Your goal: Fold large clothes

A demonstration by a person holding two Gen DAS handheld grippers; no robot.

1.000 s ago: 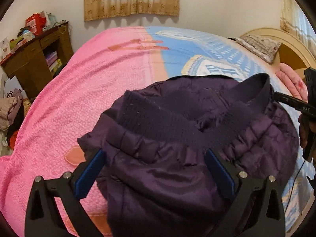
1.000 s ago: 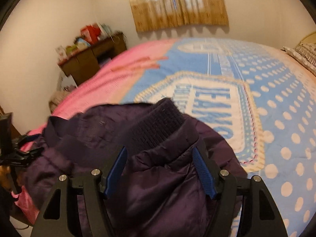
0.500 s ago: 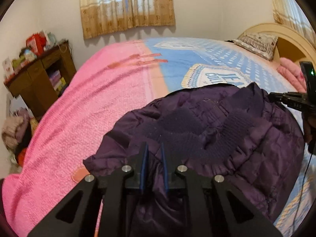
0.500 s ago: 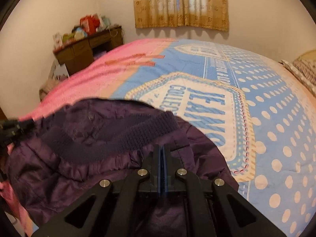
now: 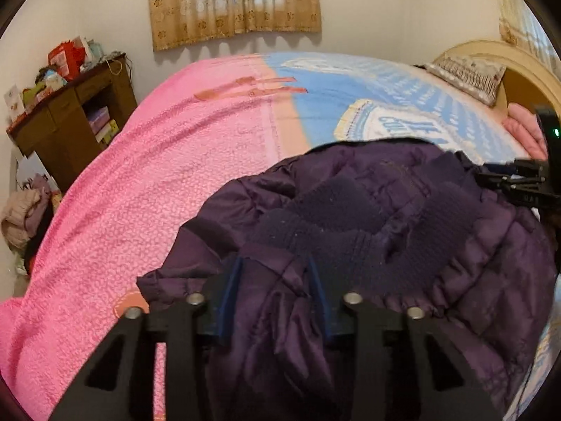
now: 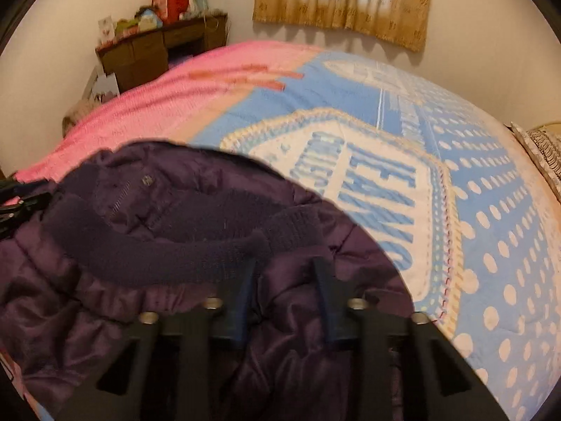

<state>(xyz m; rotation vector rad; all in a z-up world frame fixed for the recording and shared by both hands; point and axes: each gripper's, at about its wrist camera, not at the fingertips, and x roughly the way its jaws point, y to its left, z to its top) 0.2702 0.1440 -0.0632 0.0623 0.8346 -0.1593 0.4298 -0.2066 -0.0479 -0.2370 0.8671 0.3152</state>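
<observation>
Purple quilted nylon fills the bottom half of both my wrist views. The puffer jacket (image 5: 403, 245) is bunched in a heap on the near part of the bed, sitting where the pink blanket (image 5: 157, 182) meets the blue dotted bedspread (image 6: 491, 210). Its dark ribbed knit collar (image 6: 157, 256) curls across the top of the pile.

My left gripper (image 5: 275, 298) is at 6 o'clock in its own view. The jaws have just been easing apart after a squeeze, and there's a fold of the jacket's shiny shell bunched between the blue pads (image 5: 228, 298). The fabric looks like it fills the gap, so I'd call it pinching the jacket.

Same deal with my right gripper (image 6: 284, 301): jaws just opened a little, with a puffy ridge of jacket wedged between them right under the collar. That view is a bit motion-blurred, so I can't see the pad contact crisply.

From the left camera, the right gripper shows at about 3 o'clock, at the jacket's far edge. A brown desk (image 5: 70, 122) with clutter on top sits at 10 o'clock, curtains (image 5: 235, 0) at 12, and a pillow (image 5: 466, 73) at 2.
</observation>
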